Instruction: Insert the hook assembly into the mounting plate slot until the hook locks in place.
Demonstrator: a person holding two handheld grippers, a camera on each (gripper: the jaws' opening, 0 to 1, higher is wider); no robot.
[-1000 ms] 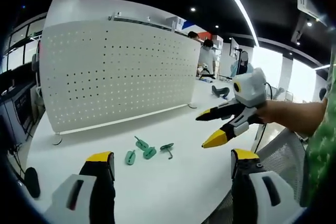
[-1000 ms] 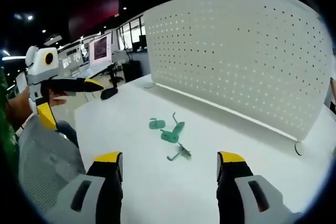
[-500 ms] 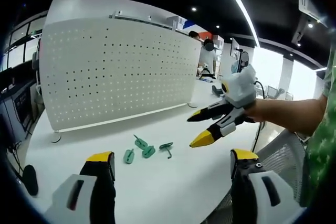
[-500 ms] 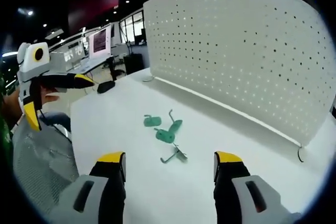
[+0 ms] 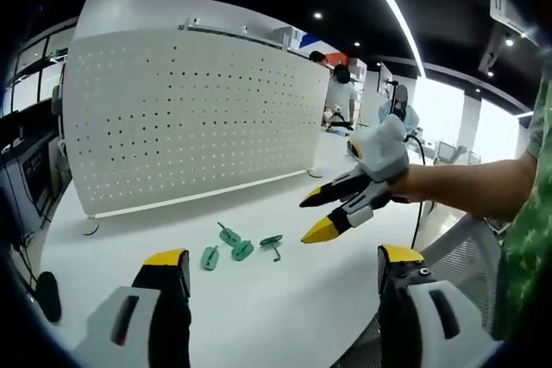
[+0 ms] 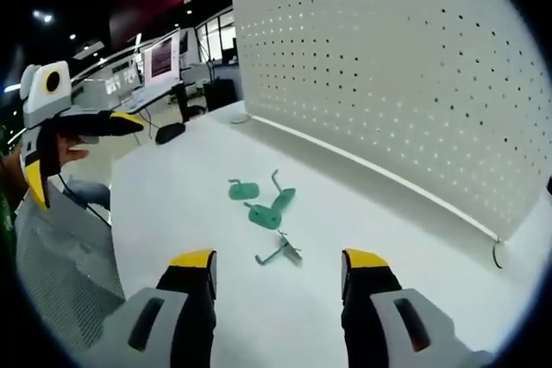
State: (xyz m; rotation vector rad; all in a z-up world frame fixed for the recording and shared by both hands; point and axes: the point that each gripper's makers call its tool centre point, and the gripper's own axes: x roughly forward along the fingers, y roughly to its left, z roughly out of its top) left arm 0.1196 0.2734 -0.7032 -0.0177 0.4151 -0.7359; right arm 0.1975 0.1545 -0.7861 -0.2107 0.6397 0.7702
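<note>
- Right gripper [image 6: 278, 271], nearest its own camera, hangs above the white desk [image 6: 172, 204] with jaws spread and nothing between them; the loose metal hook [image 6: 278, 252] lies just beyond the yellow tips.
- Left gripper [image 5: 285, 271] sits back toward the near edge of the desk, jaws likewise spread and empty.
- Past the hook, three green mounting plates [image 6: 259, 200] lie clustered in the middle of the desk, one with a hook already standing up from it; in the left gripper view the same cluster [image 5: 231, 247] sits beside the hook [image 5: 274, 246].
- To do this step well, the right gripper probably should come down straight over the hook, line its jaws across the thin wire shank, and close only once both tips straddle it, since the piece looks slim and likely to skid on the smooth top.
- The left gripper would best pin one green plate flat, slot facing the hook.
- Behind everything, the white pegboard panel [image 5: 185, 118] stands along the far edge.
</note>
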